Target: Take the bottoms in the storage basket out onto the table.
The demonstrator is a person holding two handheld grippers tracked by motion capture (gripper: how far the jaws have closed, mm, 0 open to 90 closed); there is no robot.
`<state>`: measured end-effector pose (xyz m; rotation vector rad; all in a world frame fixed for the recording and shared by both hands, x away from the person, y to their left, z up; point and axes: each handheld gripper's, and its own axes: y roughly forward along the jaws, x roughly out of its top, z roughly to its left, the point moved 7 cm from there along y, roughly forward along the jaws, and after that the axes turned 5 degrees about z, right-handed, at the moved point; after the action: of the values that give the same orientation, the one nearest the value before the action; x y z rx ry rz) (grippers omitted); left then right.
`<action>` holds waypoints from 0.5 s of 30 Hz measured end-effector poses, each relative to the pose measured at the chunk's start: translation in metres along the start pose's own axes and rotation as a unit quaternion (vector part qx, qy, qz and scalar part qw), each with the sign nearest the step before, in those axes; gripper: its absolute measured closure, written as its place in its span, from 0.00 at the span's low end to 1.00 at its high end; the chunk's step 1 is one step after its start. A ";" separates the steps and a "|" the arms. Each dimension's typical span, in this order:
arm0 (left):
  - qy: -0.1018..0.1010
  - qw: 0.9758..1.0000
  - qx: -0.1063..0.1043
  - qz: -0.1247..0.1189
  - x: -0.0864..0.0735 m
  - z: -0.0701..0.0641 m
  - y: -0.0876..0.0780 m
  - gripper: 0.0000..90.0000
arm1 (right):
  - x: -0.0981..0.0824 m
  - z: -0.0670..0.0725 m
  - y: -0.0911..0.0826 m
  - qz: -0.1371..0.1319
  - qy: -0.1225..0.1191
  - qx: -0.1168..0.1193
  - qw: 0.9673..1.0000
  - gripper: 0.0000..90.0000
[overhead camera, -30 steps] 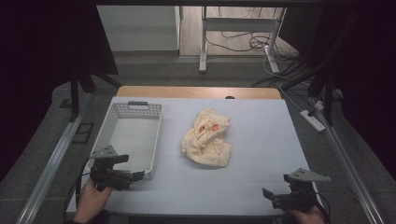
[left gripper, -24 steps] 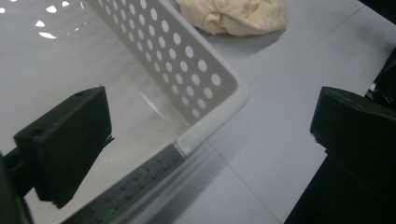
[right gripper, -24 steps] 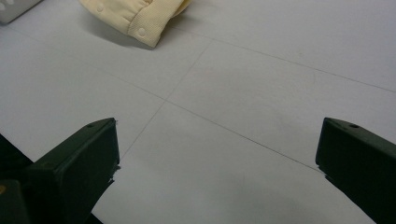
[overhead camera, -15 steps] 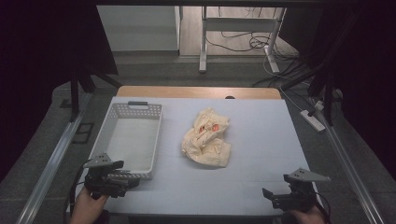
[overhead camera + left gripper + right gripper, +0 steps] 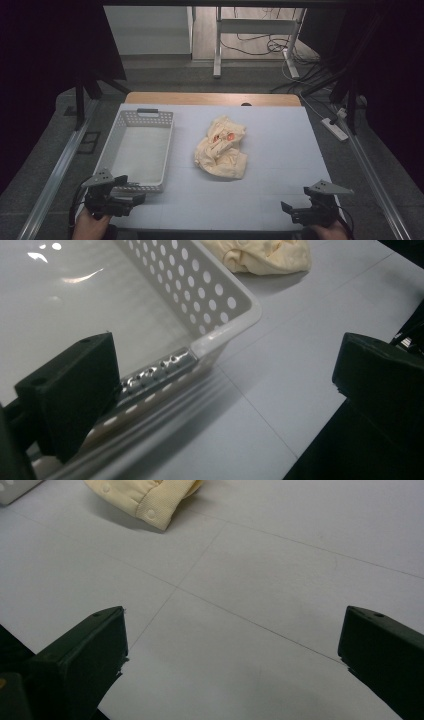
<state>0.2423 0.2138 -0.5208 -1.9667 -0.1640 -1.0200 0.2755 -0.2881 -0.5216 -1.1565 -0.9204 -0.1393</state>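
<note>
A crumpled pale yellow cloth [image 5: 222, 147] with orange marks lies mid-table. To its left stands a white perforated basket [image 5: 167, 145], with nothing in it. My left gripper [image 5: 131, 191] is held at the basket's near right corner, open, its jaws bare. In the left gripper view the basket's corner [image 5: 220, 295] sits between the wide jaws of that gripper [image 5: 225, 370], with the cloth [image 5: 265, 255] beyond. My right gripper [image 5: 289, 212] rests open near the table's front right edge. Its own view has the gripper [image 5: 235, 630] over bare table, the cloth [image 5: 145, 495] far ahead.
The table has a light grey mat [image 5: 285, 150] with a wooden strip at its far edge. Metal rails run along both sides. A power strip [image 5: 335, 129] and cables lie on the floor to the right and behind.
My left gripper has drawn back toward the near edge and a little to the left, away from the basket's front wall. The right gripper, the cloth and the basket have stayed put.
</note>
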 end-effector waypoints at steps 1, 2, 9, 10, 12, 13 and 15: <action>0.001 1.000 0.002 -0.003 -0.001 0.000 -0.001 0.00 | 0.000 0.000 0.000 0.000 0.000 0.000 1.000 0.00; 0.000 1.000 0.002 -0.005 -0.002 -0.001 -0.002 0.00 | 0.000 0.000 0.000 0.000 0.000 0.000 1.000 0.00; -0.004 1.000 0.010 -0.006 -0.008 -0.001 -0.006 0.00 | 0.000 0.000 0.000 0.000 -0.001 0.000 1.000 0.00; -0.005 1.000 0.011 -0.006 -0.010 -0.001 -0.006 0.00 | 0.000 0.000 0.000 0.000 -0.001 0.000 1.000 0.00; -0.007 1.000 0.013 -0.004 -0.013 0.000 -0.007 0.00 | 0.000 0.000 0.000 0.000 -0.001 0.000 1.000 0.00; -0.009 1.000 0.013 -0.004 -0.014 0.000 -0.007 0.00 | 0.000 0.000 0.000 0.000 -0.001 0.000 1.000 0.00; -0.010 1.000 0.014 -0.003 -0.017 0.001 -0.007 0.00 | 0.000 0.000 0.000 0.000 -0.002 0.000 1.000 0.00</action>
<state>0.2278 0.2232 -0.5287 -1.9519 -0.1945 -0.9971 0.2755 -0.2879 -0.5217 -1.1578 -0.9232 -0.1378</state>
